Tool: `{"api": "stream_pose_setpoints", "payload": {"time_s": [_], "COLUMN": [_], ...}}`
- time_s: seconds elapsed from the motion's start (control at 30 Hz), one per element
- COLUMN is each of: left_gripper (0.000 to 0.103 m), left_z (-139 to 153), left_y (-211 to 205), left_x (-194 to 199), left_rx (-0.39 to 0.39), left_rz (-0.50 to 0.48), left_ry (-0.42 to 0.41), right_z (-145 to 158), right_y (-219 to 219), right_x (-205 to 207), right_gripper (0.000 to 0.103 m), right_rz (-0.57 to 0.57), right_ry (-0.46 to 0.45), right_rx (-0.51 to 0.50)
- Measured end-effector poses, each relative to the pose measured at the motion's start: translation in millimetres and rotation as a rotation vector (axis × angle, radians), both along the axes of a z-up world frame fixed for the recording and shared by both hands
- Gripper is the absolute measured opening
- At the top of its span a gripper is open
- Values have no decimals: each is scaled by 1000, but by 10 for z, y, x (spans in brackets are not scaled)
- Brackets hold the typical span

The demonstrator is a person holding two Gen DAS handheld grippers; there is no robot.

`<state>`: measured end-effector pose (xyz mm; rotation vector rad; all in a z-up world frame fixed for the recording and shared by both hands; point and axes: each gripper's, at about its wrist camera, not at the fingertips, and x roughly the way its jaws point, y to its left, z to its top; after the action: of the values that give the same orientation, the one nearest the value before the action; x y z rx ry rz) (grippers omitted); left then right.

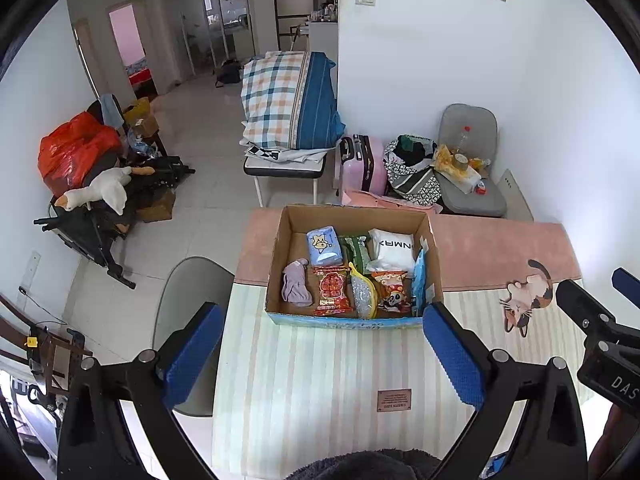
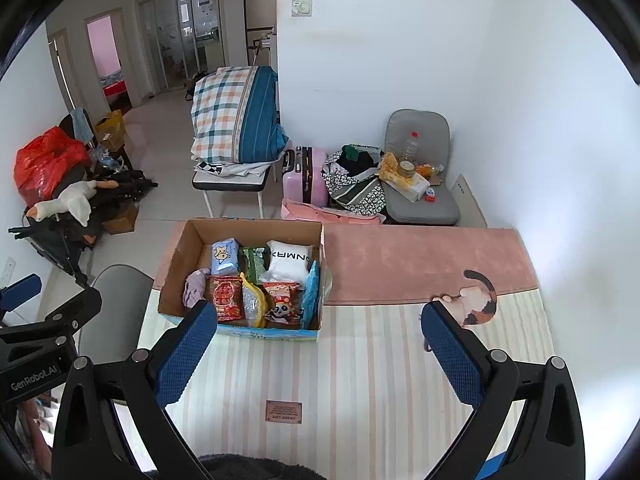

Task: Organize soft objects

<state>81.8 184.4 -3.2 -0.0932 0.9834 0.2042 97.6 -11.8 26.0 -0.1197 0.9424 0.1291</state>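
Note:
A cardboard box (image 1: 280,236) stands on the striped table mat; it also shows in the right wrist view (image 2: 176,256). Inside lie a lilac cloth (image 1: 296,283), a blue tissue pack (image 1: 325,245), a white pillow pack (image 1: 392,249), red snack bags (image 1: 331,291) and a yellow-edged pouch (image 1: 363,293). My left gripper (image 1: 324,354) is open and empty, held above the mat in front of the box. My right gripper (image 2: 320,354) is open and empty, to the right of the box. A dark fuzzy item (image 1: 360,466) lies at the bottom edge.
A cat picture (image 1: 524,298) is on the mat at the right. A grey chair (image 1: 188,292) stands left of the table. Beyond are a cot with a plaid pillow (image 1: 280,100), a pink suitcase (image 1: 362,164), a grey seat with clutter (image 1: 472,160) and a goose plush (image 1: 100,192).

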Motion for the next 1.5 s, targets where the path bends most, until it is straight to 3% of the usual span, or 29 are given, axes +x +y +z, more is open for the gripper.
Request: {"api": "stream_pose_setpoints", "payload": {"time_s": [1.5], "left_gripper": [102], "left_z": [-83], "left_y": [-50], "left_x": [123], "left_rx": [-9], "left_rz": [-4], "left_ry": [4], "right_z": [-162], "right_y": [-3], "right_x": [63], "right_gripper": [103], "right_rz": [-7], "right_ry": [-7], "right_rx": [-7]}}
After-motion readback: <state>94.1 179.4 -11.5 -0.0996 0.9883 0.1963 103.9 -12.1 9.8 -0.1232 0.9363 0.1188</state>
